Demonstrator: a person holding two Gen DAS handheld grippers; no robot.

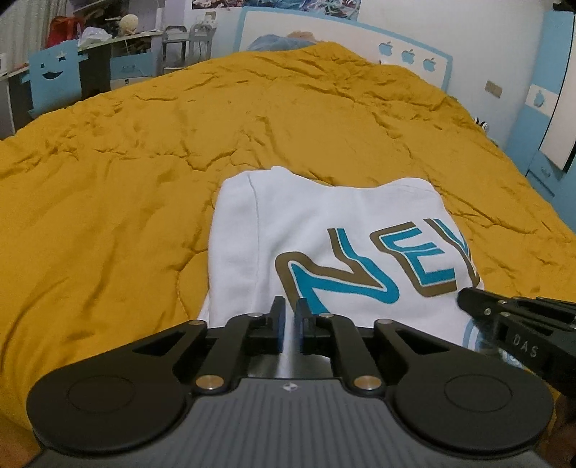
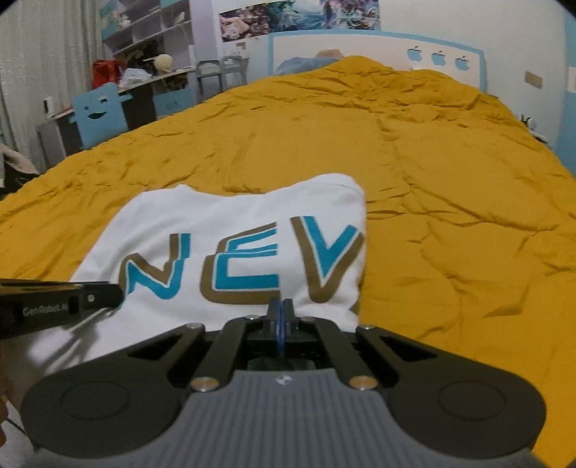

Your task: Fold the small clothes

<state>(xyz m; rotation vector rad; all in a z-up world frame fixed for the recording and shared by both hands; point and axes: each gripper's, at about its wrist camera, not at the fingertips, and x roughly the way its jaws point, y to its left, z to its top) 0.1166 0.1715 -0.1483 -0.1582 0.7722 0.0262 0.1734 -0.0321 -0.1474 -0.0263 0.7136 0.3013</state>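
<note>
Grippers sit side by side at the near edge of a white shirt (image 1: 324, 230) that lies folded on a mustard quilt (image 1: 108, 172). The left gripper (image 1: 291, 316) has its blue-padded fingers (image 1: 279, 320) a narrow gap apart, with white cloth showing through the gap; whether they pinch any fabric cannot be told. The right gripper (image 2: 281, 316) has its pads (image 2: 275, 320) pressed together, and no cloth can be seen between them. Each tool shows in the other's view as a black tip reaching in from the side: the right gripper (image 1: 475, 300) over the shirt's right edge, the left gripper (image 2: 104, 293) over its left edge.

The shirt (image 2: 234, 230) is folded into a compact block, print facing up, with the blue and brown letters "NEV" readable. Beyond it the quilt (image 2: 432, 180) runs wrinkled toward a white, blue-trimmed headboard (image 1: 324, 32) with apple cutouts. A blue chair (image 2: 99, 108) with a smiling face stands off the bed's left side.
</note>
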